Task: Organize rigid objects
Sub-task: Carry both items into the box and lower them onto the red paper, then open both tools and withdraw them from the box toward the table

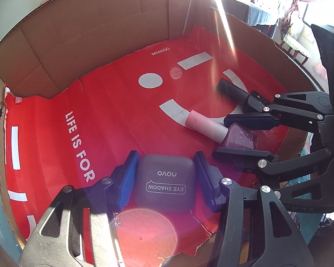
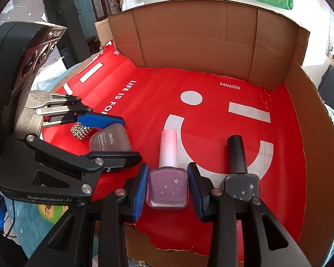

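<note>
A grey "novo eye shadow" case (image 1: 164, 184) lies on the red floor of a cardboard box (image 1: 89, 33). My left gripper (image 1: 166, 155) is shut on it, a blue pad against each side. To its right a pink nail polish bottle (image 1: 238, 136) with a pale pink cap lies flat, and the right gripper (image 1: 220, 136) is shut on its glass body. In the right wrist view the right gripper (image 2: 168, 166) clamps the pink bottle (image 2: 168, 189). The left gripper (image 2: 131, 138) holds the case (image 2: 110, 142) at the left.
A black nail polish bottle (image 2: 242, 187) lies just right of the pink one, close to the right gripper's outer finger. A sparkly rhinestone band (image 2: 82, 131) sits behind the left gripper. Box walls (image 2: 200, 42) rise at the back and right; the near edge is torn and low.
</note>
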The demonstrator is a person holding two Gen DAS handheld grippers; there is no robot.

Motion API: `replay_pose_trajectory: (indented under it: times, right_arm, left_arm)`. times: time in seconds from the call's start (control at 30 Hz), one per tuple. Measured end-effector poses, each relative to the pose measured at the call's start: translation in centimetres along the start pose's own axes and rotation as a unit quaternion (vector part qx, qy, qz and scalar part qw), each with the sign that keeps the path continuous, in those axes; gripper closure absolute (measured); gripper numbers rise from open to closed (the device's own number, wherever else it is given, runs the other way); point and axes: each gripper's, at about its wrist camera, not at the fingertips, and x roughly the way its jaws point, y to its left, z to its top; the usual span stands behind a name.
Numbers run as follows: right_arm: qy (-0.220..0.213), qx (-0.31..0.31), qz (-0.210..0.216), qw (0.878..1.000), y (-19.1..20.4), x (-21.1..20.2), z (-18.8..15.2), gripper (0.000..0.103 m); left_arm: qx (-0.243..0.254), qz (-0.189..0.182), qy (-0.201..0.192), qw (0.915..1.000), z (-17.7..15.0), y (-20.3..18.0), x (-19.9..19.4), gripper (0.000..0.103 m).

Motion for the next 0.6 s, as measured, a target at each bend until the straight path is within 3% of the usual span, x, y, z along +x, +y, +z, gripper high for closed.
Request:
replay_pose_trajectory:
  times: [0.33, 0.6]
  right_arm:
    - [0.001, 0.000, 0.004, 1.000, 0.0, 0.0, 0.0, 0.062]
    - [0.002, 0.012, 0.013, 1.000, -0.2, -0.1, 0.0, 0.062]
  left_arm:
    - [-0.006, -0.002, -0.006, 1.0000, -0.2, 0.4, -0.2, 0.052]
    - [-0.024, -0.001, -0.010, 0.9997, -0.5, 1.0, -0.7, 0.043]
